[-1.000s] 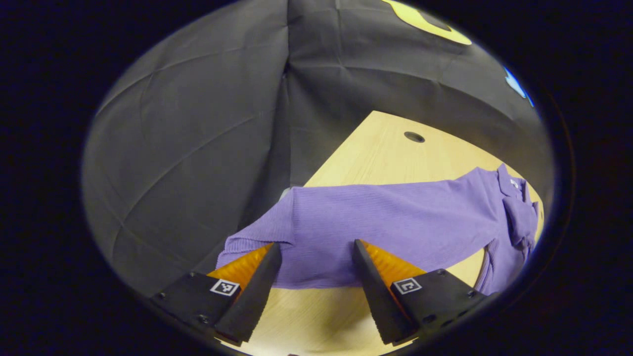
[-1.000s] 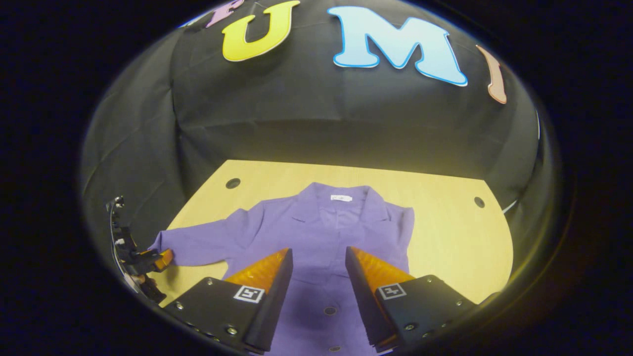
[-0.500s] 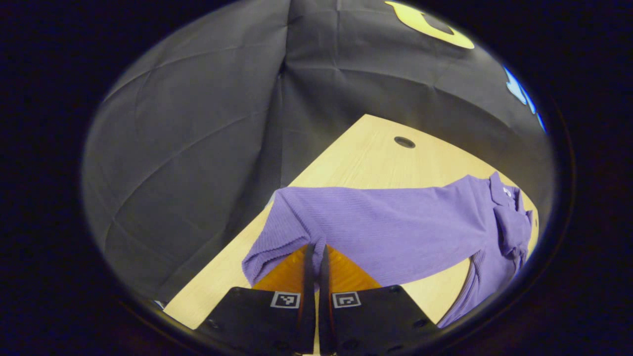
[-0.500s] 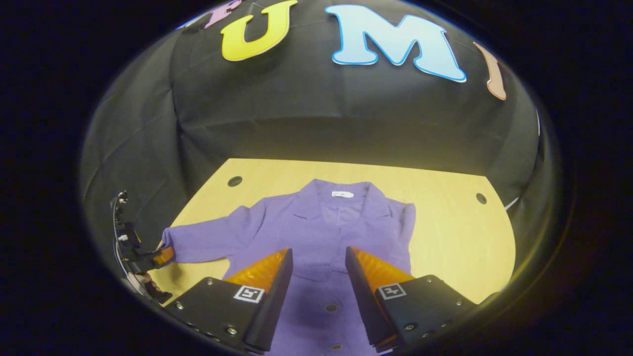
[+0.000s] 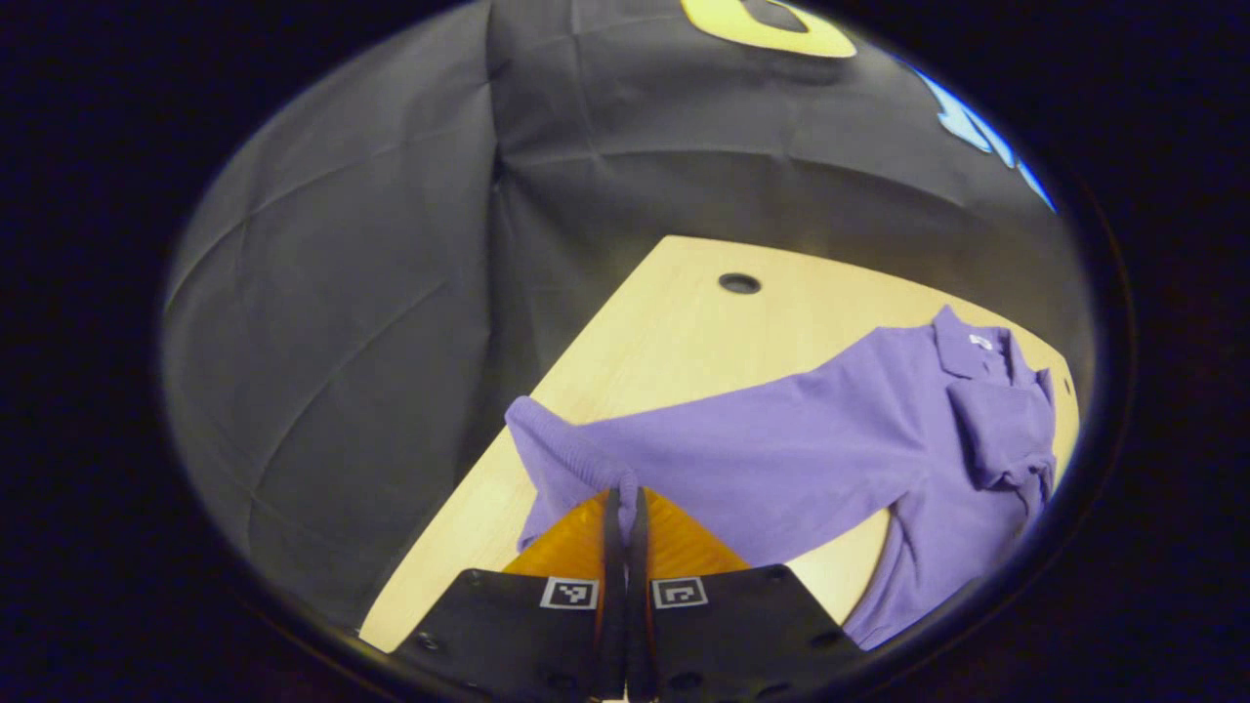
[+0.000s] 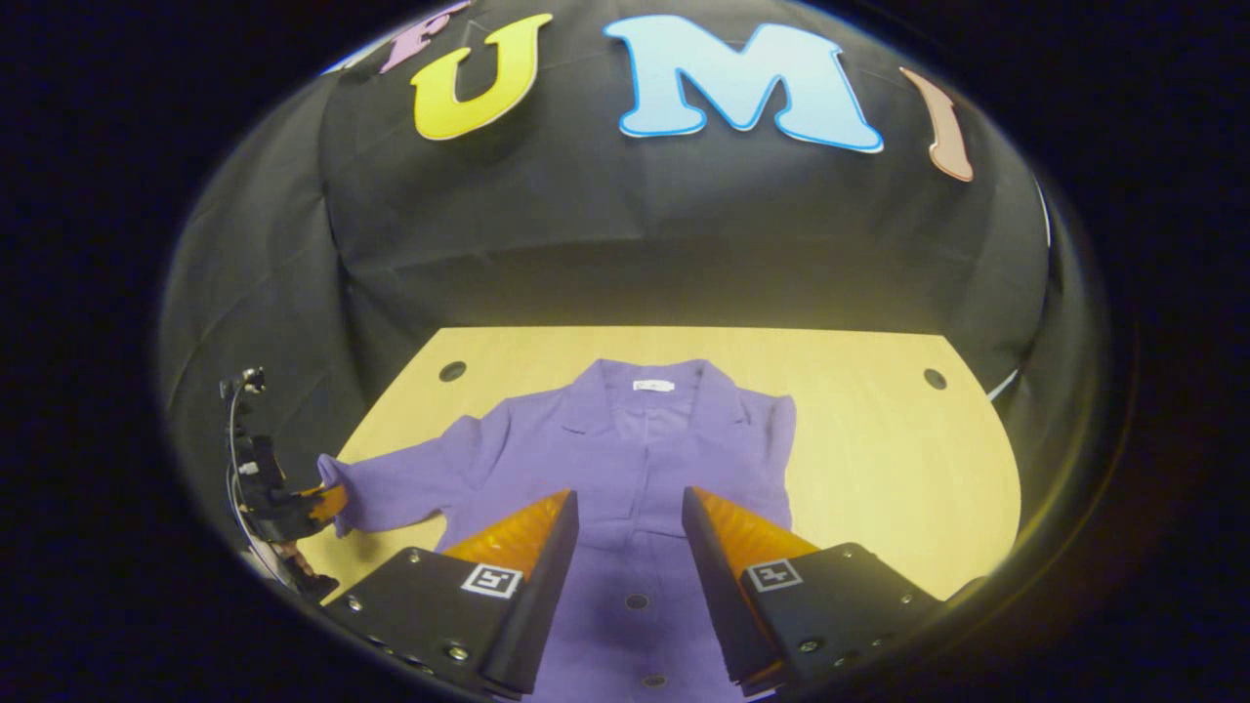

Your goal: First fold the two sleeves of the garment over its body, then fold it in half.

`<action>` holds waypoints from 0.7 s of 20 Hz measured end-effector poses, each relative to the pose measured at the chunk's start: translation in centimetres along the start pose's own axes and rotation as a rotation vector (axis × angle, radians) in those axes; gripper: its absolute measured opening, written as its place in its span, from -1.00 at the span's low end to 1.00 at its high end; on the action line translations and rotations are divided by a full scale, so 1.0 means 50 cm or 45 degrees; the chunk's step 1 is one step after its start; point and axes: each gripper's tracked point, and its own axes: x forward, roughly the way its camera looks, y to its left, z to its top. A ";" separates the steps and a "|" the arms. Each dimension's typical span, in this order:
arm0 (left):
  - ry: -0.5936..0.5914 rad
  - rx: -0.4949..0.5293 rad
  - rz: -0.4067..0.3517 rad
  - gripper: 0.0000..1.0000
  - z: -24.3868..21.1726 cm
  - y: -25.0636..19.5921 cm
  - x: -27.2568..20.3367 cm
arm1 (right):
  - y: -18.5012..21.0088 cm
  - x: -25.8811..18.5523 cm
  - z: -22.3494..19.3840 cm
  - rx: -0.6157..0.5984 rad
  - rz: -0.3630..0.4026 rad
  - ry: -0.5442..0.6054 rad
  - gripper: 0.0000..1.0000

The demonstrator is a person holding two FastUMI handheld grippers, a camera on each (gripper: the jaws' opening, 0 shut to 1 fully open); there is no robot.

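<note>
A purple collared garment (image 6: 635,459) lies face up on the wooden table (image 6: 879,459), its collar toward the booth wall. Its left sleeve (image 5: 742,459) stretches out toward the table's left side. My left gripper (image 5: 625,498) is shut on that sleeve's cuff (image 5: 562,459), which is lifted and bunched at the fingertips. In the right gripper view that same gripper (image 6: 327,503) shows at the far left, holding the cuff. My right gripper (image 6: 625,517) hangs open above the garment's lower front, near the buttons (image 6: 637,601), with nothing between its fingers. The right sleeve lies folded over the body.
Round cable holes sit in the table's back corners (image 6: 452,371) (image 6: 935,379) and in the left gripper view (image 5: 739,283). Bare wood lies to the garment's right (image 6: 898,508). Black cloth walls close in behind and to the left.
The left gripper went from open around the cuff to shut on it, then lifted and pulled the sleeve inward, bunching the cuff. The right gripper stayed open and nearly still.
</note>
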 end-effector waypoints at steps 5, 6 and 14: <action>-0.129 0.138 -0.159 -0.87 0.087 -0.173 -0.057 | -0.066 -0.030 -0.022 0.069 -0.043 -0.004 0.37; -0.145 0.159 -0.190 -0.89 0.103 -0.212 -0.070 | -0.082 -0.037 -0.028 0.085 -0.056 -0.007 0.38; -0.215 0.264 -0.441 -0.88 0.146 -0.554 -0.143 | -0.246 -0.110 -0.072 0.220 -0.178 -0.021 0.37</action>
